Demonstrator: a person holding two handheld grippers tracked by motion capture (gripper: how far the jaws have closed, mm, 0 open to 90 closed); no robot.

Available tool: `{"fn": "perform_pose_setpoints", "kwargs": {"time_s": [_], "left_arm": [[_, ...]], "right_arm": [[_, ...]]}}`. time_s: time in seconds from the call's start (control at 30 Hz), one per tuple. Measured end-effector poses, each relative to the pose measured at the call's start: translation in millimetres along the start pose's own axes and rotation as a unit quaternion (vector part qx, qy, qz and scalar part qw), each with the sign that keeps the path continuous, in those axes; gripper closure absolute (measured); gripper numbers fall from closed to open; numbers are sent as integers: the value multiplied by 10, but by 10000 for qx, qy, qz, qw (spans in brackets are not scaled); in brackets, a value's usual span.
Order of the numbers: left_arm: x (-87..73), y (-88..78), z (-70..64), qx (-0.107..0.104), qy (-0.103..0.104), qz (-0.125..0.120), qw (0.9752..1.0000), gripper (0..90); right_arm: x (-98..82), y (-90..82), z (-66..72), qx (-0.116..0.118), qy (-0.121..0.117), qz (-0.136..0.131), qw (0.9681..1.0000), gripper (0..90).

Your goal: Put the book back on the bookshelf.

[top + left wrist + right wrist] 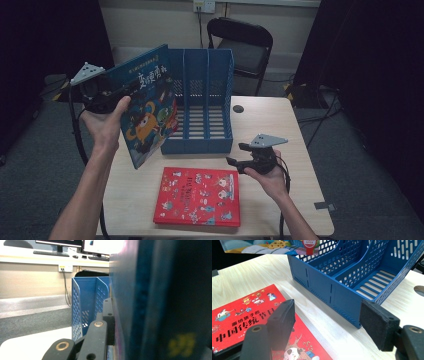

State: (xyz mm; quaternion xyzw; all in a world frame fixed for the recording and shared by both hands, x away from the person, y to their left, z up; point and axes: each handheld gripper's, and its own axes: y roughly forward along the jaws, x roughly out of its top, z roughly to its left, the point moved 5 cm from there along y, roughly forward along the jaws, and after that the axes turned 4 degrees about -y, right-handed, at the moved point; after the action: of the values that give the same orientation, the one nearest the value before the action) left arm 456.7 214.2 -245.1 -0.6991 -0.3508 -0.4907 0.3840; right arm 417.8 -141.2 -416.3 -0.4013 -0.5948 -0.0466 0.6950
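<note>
Up at the worktop's left edge, the left claw [117,95] is clamped on the top corner of a blue picture book [145,107], which hangs tilted in the air with its cover facing the person and its lower corner just above the wood. In the left gripper view the book [160,300] stands edge-on right against the claw's inner pad, pressed flat along it. Just beyond the book, near the worktop's far edge, stands a blue plastic file rack [202,100] with three upright slots; its walls are perforated, its floor is slatted, and nothing sits in any slot. The book's far edge overlaps the rack's left wall in the high view, though whether they touch cannot be told. The right claw [239,154] rests low toward the worktop's right edge, its two padded tips standing apart with only bare wood between them, pointing at the rack's near right corner [352,307]. A red picture book [197,196] lies flat at the near edge, just left of that claw and well apart from the blue book. Its cover carries yellow Chinese characters [242,323] among small cartoon figures; the blue book shows white Chinese writing above an orange cartoon creature, too small to read surely.
</note>
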Motion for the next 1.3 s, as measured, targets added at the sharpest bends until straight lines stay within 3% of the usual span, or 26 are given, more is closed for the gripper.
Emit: {"fn": "perform_pose_setpoints", "kwargs": {"time_s": [0.47,0.83,0.97,1.3], "left_arm": [[108,327,-39,237,11,-47,9997,835],[75,633,-29,558,92,-114,9983,835],[69,770,-10,589,-54,-153,9981,835],[95,1037,-49,786,178,-380,9960,835]], "right_arm": [[-18,15,15,18,-68,59,10000,288],[-48,33,20,57,-55,104,9999,288],[-61,57,36,71,-76,138,9999,288],[-92,101,65,135,-142,231,9995,288]]}}
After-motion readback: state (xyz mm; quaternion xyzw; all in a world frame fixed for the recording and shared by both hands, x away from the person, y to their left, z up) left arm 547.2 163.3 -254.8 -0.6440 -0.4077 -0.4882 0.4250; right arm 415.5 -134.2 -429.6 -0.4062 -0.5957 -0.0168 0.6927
